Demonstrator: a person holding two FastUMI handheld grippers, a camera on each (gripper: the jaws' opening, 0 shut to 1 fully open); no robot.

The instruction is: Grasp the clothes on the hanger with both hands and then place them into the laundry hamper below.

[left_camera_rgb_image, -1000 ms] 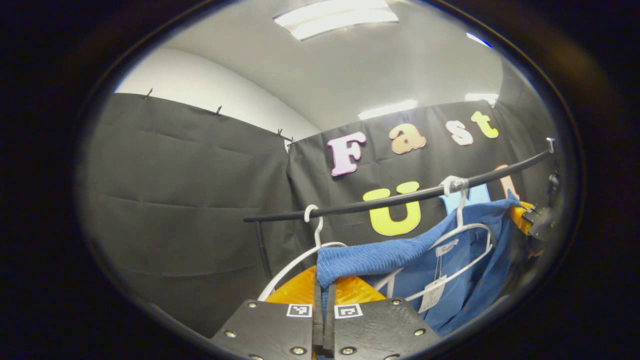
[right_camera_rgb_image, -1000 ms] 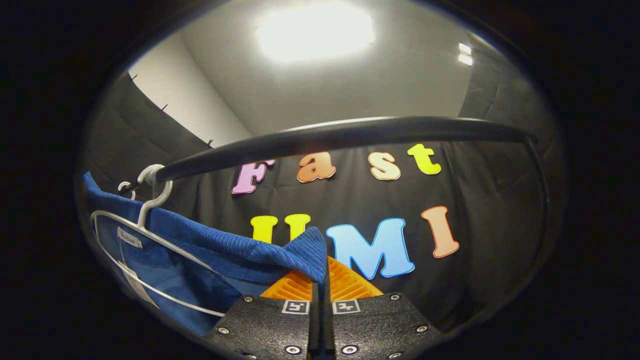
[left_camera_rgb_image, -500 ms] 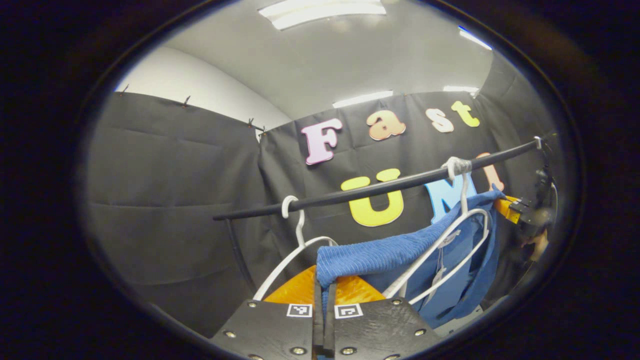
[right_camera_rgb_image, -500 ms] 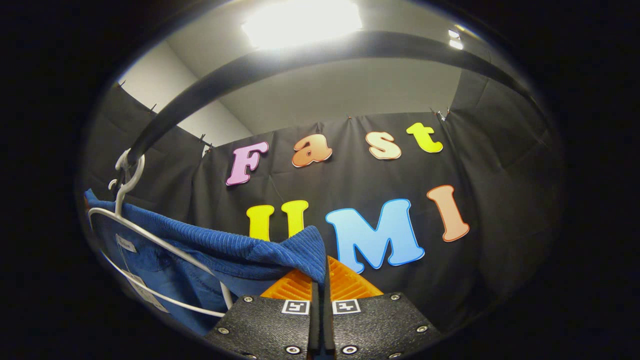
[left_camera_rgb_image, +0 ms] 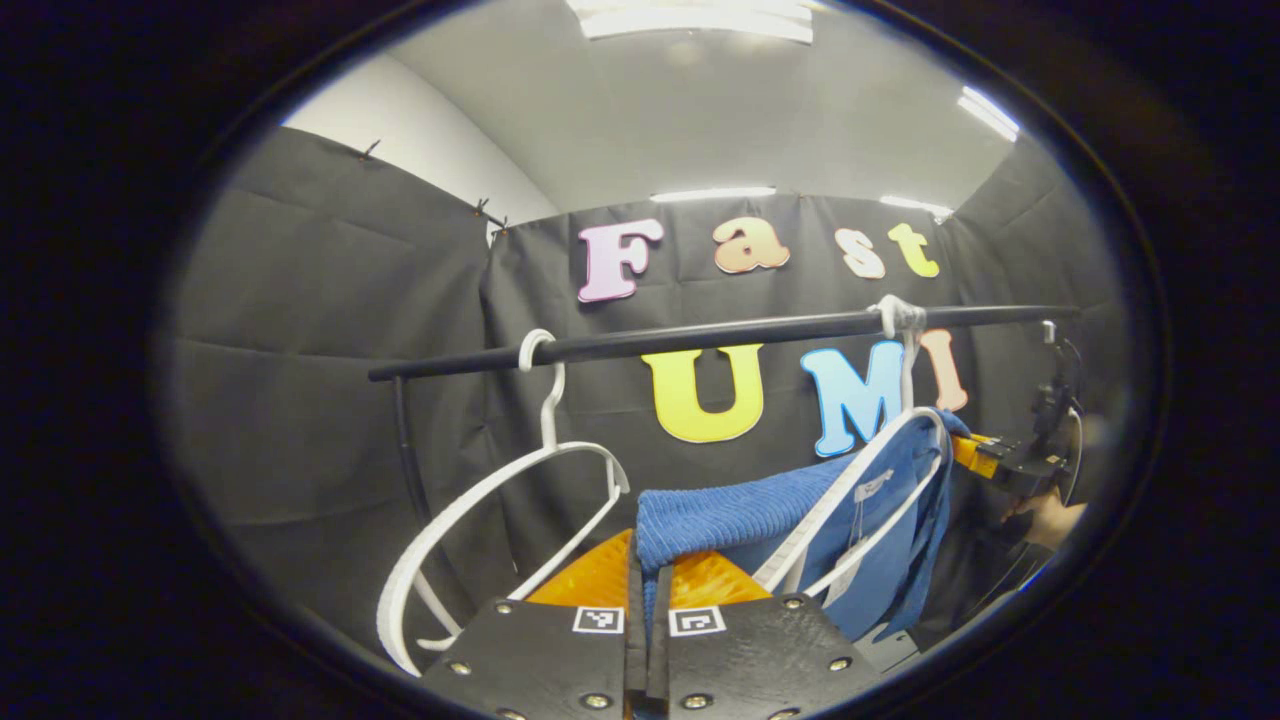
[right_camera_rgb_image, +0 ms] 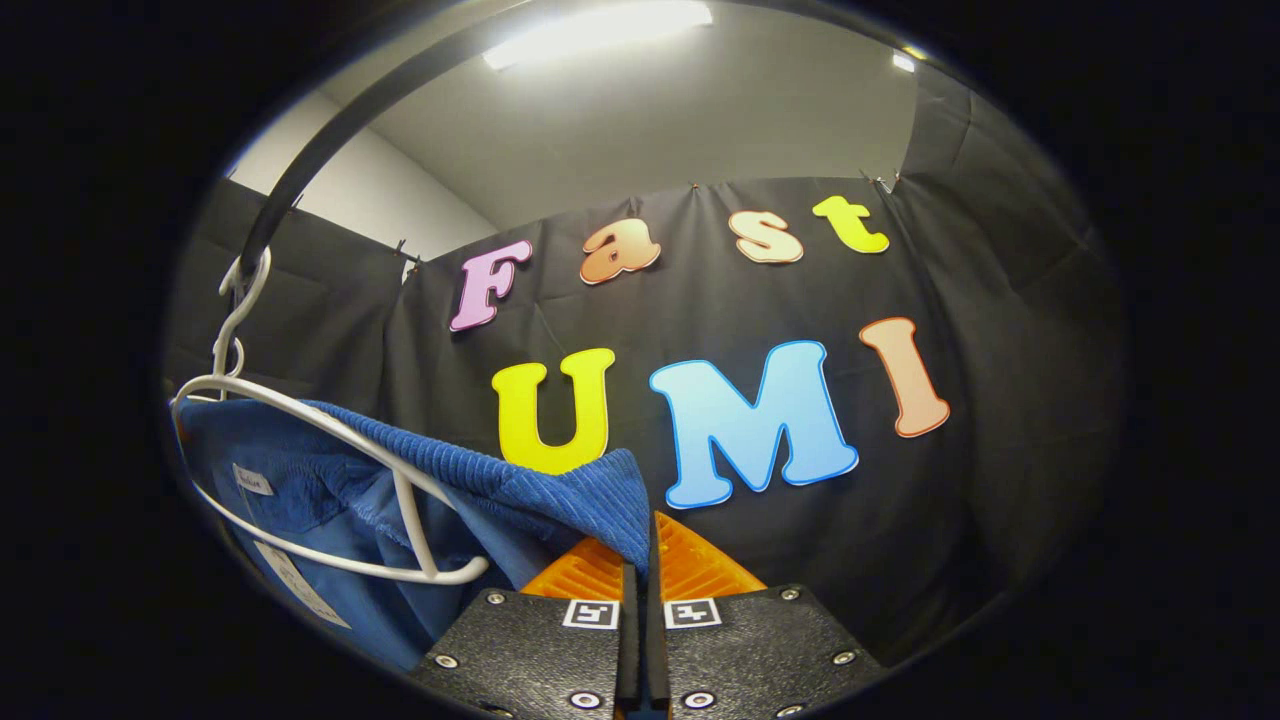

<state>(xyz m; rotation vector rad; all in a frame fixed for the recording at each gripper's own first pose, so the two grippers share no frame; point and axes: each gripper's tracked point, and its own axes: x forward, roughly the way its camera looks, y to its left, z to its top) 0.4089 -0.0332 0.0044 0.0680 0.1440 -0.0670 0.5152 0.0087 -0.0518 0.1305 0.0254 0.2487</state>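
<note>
Left hand-held gripper [left_camera_rgb_image: 647, 590]: jaws pressed together on a fold of the blue garment [left_camera_rgb_image: 740, 515], which drapes over the fingertips and runs off to the right.
Right hand-held gripper [right_camera_rgb_image: 640, 580]: likewise clamped narrow on a corner of the same ribbed cloth, which stretches away to its left; in the left gripper view this tool sits far right, at the garment's other end.
Garment position: slung between the two grippers, its middle part lying against the white hanger [right_camera_rgb_image: 330, 470], whose arm and lower bar stand bare in front of the cloth. Neck tag visible inside.
Hanger: hooked on the black rail [left_camera_rgb_image: 720, 335]; a second, empty hanger [left_camera_rgb_image: 480, 510] hangs further left on it.
Step in hand, judged: drawing the garment clear of its hanger.
Doing it well: pull both ends evenly, down and toward the holder, keeping both grips firm so the fabric slides off rather than snagging.
Risk: an uneven tug could drag the hanger off the rail.
Hamper: below, location cannot be told.
</note>
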